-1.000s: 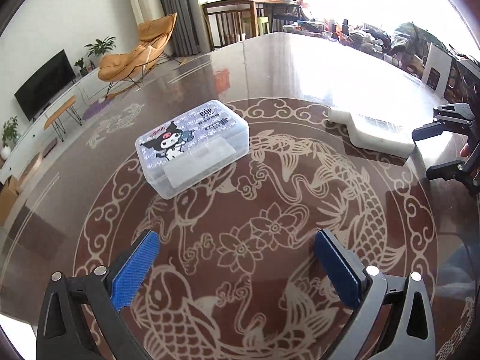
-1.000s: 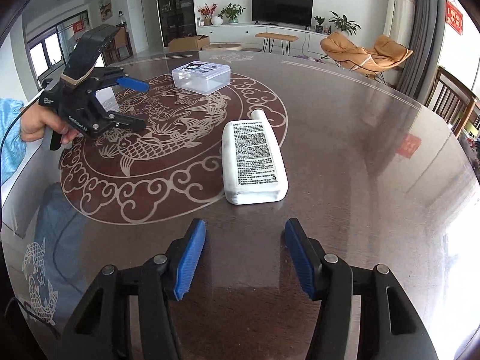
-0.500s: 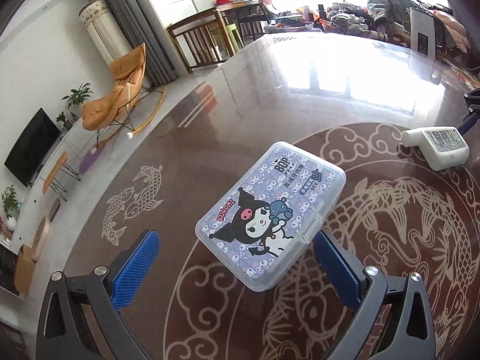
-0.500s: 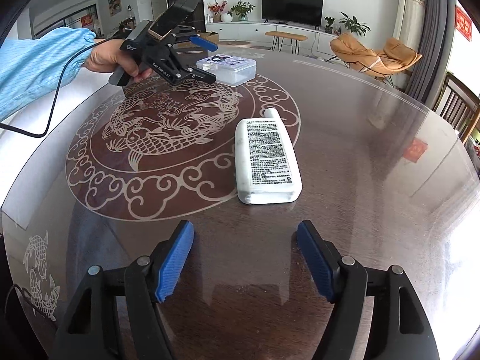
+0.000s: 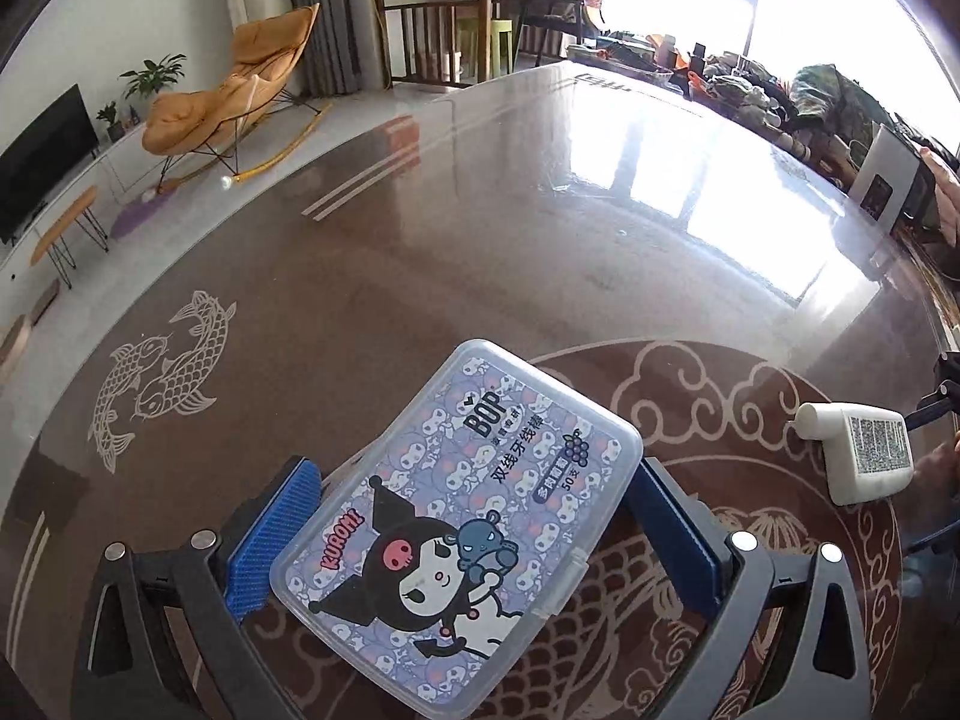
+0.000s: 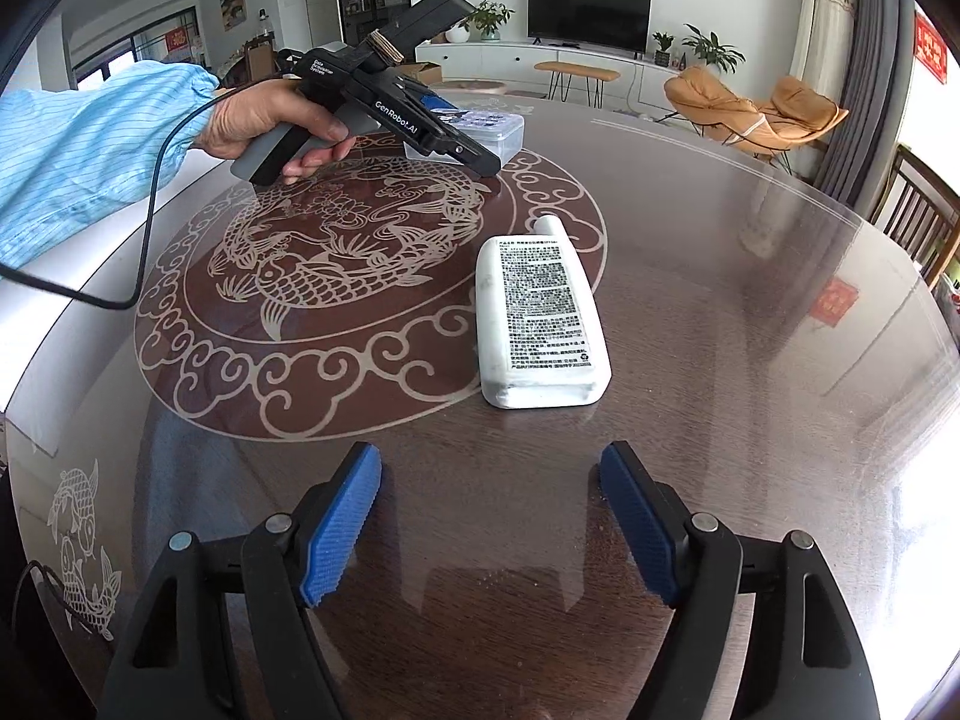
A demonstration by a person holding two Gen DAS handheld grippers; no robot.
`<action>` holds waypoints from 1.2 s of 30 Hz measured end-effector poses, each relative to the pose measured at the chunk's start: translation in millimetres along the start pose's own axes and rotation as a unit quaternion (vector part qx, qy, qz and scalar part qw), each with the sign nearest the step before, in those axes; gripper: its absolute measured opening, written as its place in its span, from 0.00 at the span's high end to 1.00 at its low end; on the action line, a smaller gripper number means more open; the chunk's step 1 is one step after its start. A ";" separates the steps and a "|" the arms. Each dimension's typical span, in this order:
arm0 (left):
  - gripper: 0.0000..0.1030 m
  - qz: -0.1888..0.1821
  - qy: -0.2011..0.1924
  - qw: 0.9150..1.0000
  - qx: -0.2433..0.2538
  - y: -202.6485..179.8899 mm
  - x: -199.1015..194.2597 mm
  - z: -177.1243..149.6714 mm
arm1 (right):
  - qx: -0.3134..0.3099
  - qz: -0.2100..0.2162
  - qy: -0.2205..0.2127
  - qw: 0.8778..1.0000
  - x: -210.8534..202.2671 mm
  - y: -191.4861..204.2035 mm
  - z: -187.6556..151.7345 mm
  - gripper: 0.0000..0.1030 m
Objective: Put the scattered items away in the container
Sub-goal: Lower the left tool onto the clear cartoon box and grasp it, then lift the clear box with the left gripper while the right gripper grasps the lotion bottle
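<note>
A clear plastic box (image 5: 456, 528) with a cartoon lid lies on the glass table top (image 5: 480, 240), askew between the blue pads of my left gripper (image 5: 471, 468). Its jaws are closing; the pads stand close beside the box's sides and no firm press shows. In the right wrist view a person's hand (image 6: 264, 120) holds that left gripper (image 6: 474, 159) over the box (image 6: 480, 123). A white bottle (image 6: 540, 312) lies flat, label up, a little ahead of my right gripper (image 6: 491, 462), which is open with nothing between its fingers. The bottle (image 5: 864, 456) also shows at the left view's right edge.
The round table bears a carved fish pattern (image 6: 336, 264). Clutter (image 5: 780, 96) is heaped along its far edge by the window. A black cable (image 6: 150, 204) hangs from the left gripper over the table's left rim. Wooden chairs (image 6: 918, 204) stand off to the right.
My left gripper has travelled across the table to the cartoon box and now straddles it, its jaws narrower. My right gripper has stayed put and opened wider.
</note>
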State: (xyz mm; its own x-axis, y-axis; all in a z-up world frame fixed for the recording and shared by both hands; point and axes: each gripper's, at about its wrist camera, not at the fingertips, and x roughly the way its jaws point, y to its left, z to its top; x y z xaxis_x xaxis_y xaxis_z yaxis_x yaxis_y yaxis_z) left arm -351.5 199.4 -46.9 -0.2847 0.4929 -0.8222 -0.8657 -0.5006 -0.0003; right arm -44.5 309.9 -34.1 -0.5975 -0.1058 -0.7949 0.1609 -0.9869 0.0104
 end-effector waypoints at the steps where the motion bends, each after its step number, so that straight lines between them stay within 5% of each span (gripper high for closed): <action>1: 0.25 0.010 -0.008 1.000 -0.013 -3.7 -3.6 -6.1 | 0.000 0.000 0.000 1.000 0.0 -0.1 -0.3 0.25; 4: 0.39 0.045 -0.020 0.997 -0.056 -22.8 -22.4 -32.1 | 0.000 0.000 0.000 1.000 -0.3 -0.5 -0.5 0.25; 10: 0.40 0.107 -0.022 0.983 -0.147 -76.9 -75.1 -114.3 | -0.011 0.000 0.011 1.000 3.9 3.8 -0.6 0.06; 17: 0.40 0.180 -0.024 0.952 -0.246 -132.2 -137.2 -213.3 | 0.016 -0.018 0.015 1.000 -9.3 -6.3 -19.8 0.01; 18: 0.38 0.185 -0.023 0.950 -0.252 -132.4 -138.2 -215.9 | 0.014 -0.017 0.015 1.000 -8.6 -6.9 -18.2 0.01; 22: 0.00 0.178 -0.002 0.949 -0.261 -131.4 -125.2 -213.1 | -0.001 -0.008 0.016 1.000 10.3 -13.1 6.7 0.01; 29: 0.00 0.174 0.001 0.951 -0.254 -137.9 -119.6 -200.9 | -0.028 0.013 0.018 0.999 52.3 -16.7 56.9 0.00; 36: 0.00 0.176 0.001 0.951 -0.254 -136.1 -120.5 -199.7 | -0.032 0.014 0.018 0.999 58.5 -13.7 64.4 0.00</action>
State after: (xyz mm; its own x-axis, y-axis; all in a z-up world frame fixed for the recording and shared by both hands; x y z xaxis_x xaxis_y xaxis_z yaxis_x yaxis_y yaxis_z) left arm -117.2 66.0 -61.5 -0.5194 0.2301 -0.8230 -0.4053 -0.9142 0.0002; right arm -132.3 309.3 -41.7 -0.5626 -0.1281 -0.8167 0.2286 -0.9735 -0.0048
